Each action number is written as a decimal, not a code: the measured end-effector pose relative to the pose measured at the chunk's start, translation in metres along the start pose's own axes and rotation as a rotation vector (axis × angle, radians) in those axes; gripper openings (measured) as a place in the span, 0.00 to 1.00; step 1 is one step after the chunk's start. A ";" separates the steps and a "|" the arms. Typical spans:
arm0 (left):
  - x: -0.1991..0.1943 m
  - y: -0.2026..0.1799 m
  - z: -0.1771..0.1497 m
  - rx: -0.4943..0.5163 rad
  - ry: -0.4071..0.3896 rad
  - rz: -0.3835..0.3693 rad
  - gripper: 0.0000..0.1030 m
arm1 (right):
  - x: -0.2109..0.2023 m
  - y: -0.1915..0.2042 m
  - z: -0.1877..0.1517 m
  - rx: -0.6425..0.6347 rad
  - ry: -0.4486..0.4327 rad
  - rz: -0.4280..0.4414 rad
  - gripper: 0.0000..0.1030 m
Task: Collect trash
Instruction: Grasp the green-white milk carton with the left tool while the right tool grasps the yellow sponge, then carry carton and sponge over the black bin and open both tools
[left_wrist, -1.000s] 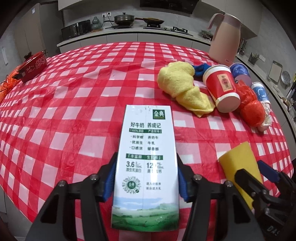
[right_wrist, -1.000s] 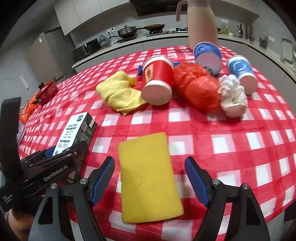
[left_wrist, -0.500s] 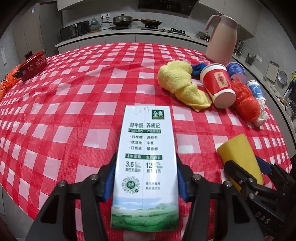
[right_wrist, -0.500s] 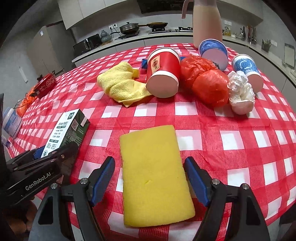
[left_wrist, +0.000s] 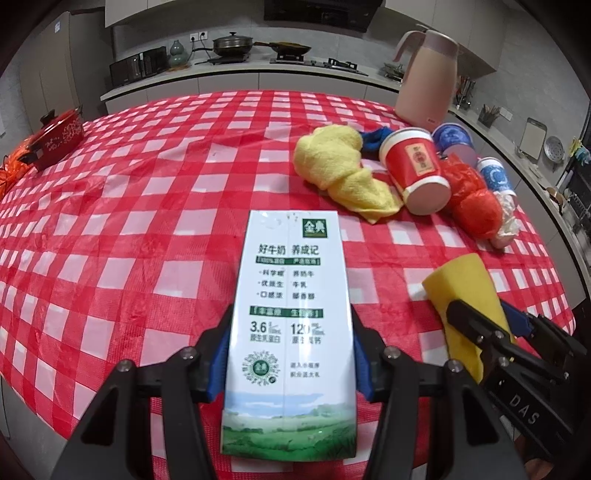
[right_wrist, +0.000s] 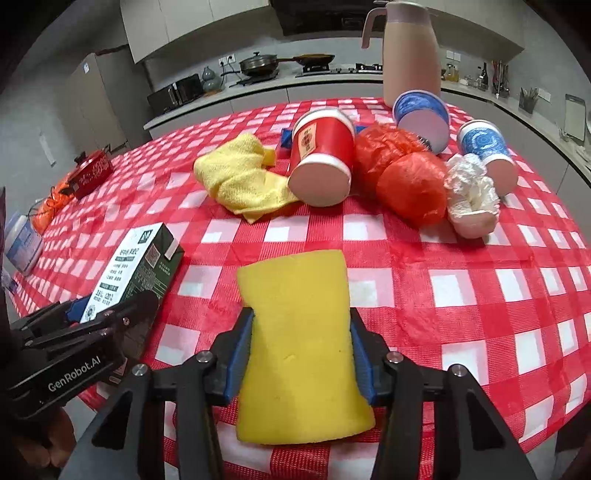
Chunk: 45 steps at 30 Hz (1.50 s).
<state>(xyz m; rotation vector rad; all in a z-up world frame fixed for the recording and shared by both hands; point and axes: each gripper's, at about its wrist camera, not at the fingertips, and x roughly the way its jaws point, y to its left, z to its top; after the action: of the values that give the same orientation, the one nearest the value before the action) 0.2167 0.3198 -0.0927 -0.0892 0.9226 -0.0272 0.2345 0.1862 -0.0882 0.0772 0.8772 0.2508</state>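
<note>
A white and green milk carton (left_wrist: 288, 280) lies lengthwise on the red checked tablecloth (left_wrist: 147, 206), and my left gripper (left_wrist: 291, 343) is shut on its lower sides with both blue pads against it. Just right of it, a yellow sponge (right_wrist: 295, 295) sits near the table's front edge. My right gripper (right_wrist: 301, 332) straddles it and its jaws are closing, the pads pressing into the sponge's sides. From the right wrist view the carton (right_wrist: 136, 266) shows at the left, with the left gripper's black body over its near end.
Behind the sponge lie a yellow cloth (right_wrist: 240, 177), a tipped red paper cup (right_wrist: 321, 155), an orange plastic bag (right_wrist: 406, 181), crumpled white paper (right_wrist: 469, 188) and two blue cups (right_wrist: 484, 147). A pink jug (right_wrist: 410, 51) stands at the back; a red pot (left_wrist: 59, 136) far left.
The right gripper's jaws have come in from wide apart onto the sponge's sides, squeezing it narrower. The left gripper keeps its hold on the carton, barely shifted.
</note>
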 end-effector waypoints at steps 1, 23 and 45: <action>-0.002 -0.002 0.001 0.007 -0.004 -0.003 0.54 | -0.002 -0.001 0.001 0.003 -0.005 -0.001 0.49; -0.011 -0.157 0.022 0.115 -0.041 -0.155 0.54 | -0.078 -0.154 0.013 0.185 -0.111 -0.081 0.49; 0.034 -0.514 0.023 0.190 0.070 -0.275 0.54 | -0.146 -0.548 0.009 0.298 -0.084 -0.108 0.49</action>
<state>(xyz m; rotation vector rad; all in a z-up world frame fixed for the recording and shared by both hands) 0.2627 -0.1928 -0.0600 -0.0379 0.9682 -0.3747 0.2542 -0.3801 -0.0656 0.3143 0.8271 0.0140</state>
